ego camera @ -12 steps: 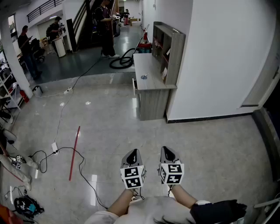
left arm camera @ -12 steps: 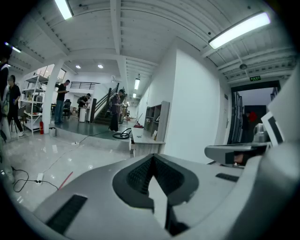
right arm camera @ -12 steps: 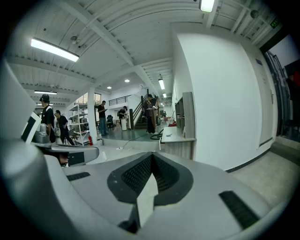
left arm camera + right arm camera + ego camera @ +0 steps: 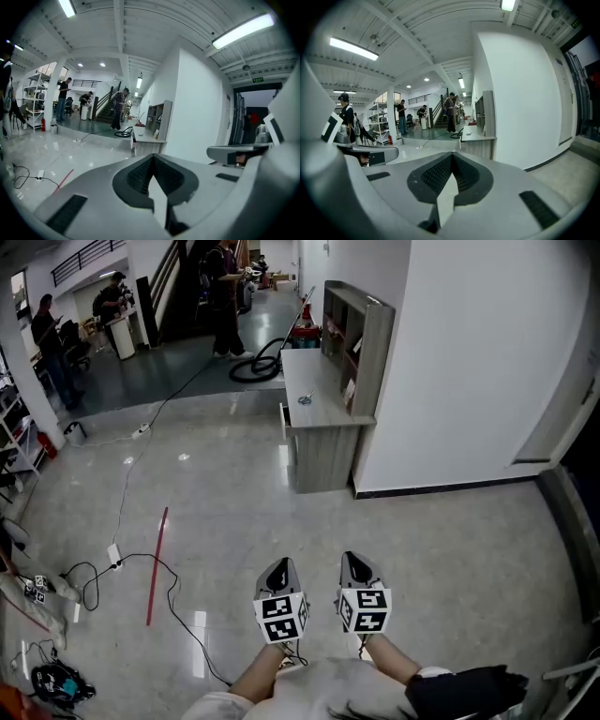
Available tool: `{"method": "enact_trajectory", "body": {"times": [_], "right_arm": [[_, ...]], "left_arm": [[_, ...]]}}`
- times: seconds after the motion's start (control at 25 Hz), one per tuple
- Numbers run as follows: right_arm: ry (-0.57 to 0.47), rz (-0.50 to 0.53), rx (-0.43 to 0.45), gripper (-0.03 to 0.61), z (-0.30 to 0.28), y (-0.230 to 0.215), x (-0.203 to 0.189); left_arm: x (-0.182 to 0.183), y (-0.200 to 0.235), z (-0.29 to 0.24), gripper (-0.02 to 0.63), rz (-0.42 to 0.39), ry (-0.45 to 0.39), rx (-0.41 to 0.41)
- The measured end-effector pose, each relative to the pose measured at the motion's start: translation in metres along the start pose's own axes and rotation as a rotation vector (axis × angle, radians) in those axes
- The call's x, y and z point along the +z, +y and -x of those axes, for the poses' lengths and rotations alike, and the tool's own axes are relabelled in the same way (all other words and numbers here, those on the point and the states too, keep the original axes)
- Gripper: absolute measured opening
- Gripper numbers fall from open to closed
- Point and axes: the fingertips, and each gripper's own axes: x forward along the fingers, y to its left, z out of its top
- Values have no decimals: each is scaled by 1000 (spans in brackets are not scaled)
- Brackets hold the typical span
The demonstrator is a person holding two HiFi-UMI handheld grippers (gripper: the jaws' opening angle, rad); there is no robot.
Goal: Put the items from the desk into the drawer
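A grey wooden desk with a shelf unit stands against the white wall, far ahead of me across the floor. A small item lies on its top; I cannot tell what it is. The drawer at the desk's left side stands slightly ajar. My left gripper and right gripper are held side by side close to my body, both shut with nothing between the jaws. The desk shows small in the left gripper view, and the desk shows in the right gripper view as well.
A black cable and a red strip lie on the shiny floor to the left. A coiled hose lies behind the desk. Several people stand in the far area. A door frame is at the right.
The view has shifted slightly closer to the desk. Both grippers stay in the same place, shut.
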Motion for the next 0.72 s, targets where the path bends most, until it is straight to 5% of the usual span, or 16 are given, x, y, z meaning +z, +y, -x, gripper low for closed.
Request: {"method": "enact_trajectory", "body": {"times": [0.72], "right_arm": [[16,-17,-32,-2,-59,65,1]], "left_arm": [[15,95,-5,-3,-21,-14,-9]]}}
